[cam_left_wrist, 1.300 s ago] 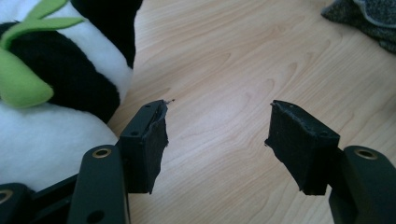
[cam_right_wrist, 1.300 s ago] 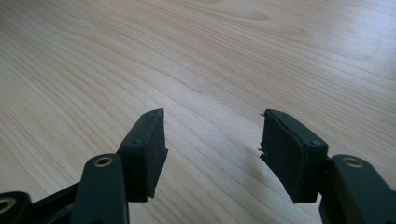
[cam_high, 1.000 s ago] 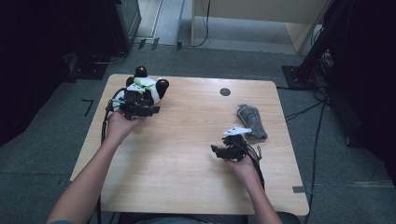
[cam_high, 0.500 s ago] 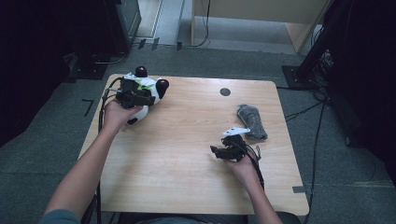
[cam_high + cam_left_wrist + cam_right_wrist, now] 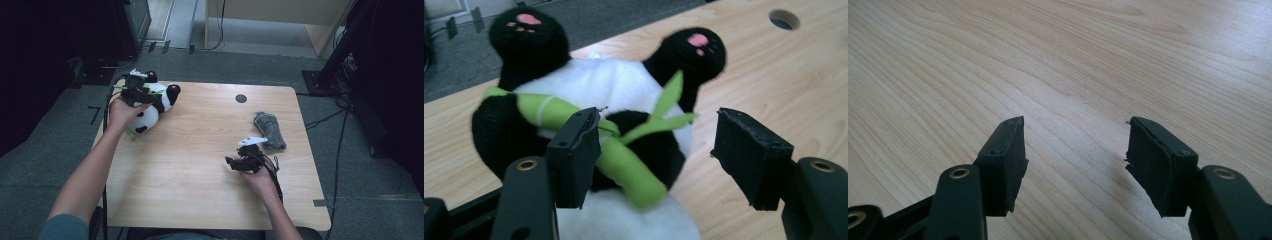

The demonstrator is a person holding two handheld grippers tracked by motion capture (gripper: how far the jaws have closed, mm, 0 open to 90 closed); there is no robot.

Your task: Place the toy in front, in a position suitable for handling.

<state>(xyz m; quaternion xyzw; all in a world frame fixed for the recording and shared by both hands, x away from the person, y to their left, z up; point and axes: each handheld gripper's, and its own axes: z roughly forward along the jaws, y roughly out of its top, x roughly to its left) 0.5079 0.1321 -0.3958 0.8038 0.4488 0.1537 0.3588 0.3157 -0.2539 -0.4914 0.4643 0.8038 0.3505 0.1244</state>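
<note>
A black-and-white panda plush (image 5: 159, 102) lies on its back at the table's far left, a green bamboo sprig (image 5: 624, 160) across its belly. My left gripper (image 5: 149, 95) hovers just above and to the left of it. In the left gripper view the left gripper (image 5: 656, 135) is open, its jaws having just opened a little wider, with the plush (image 5: 614, 85) beyond the pads and not pinched. My right gripper (image 5: 232, 162) rests low over the wood at the right, and the right gripper (image 5: 1075, 145) stands open over bare tabletop (image 5: 1073, 65).
A grey folded cloth (image 5: 270, 131) lies at the table's right, just beyond my right hand. A round cable hole (image 5: 241, 98) sits near the far edge. The table's left edge (image 5: 100, 145) is close to the plush, and dark equipment stands on the floor around.
My left hand has pulled back left and slightly up off the panda, uncovering more of it. The right hand has stayed put.
</note>
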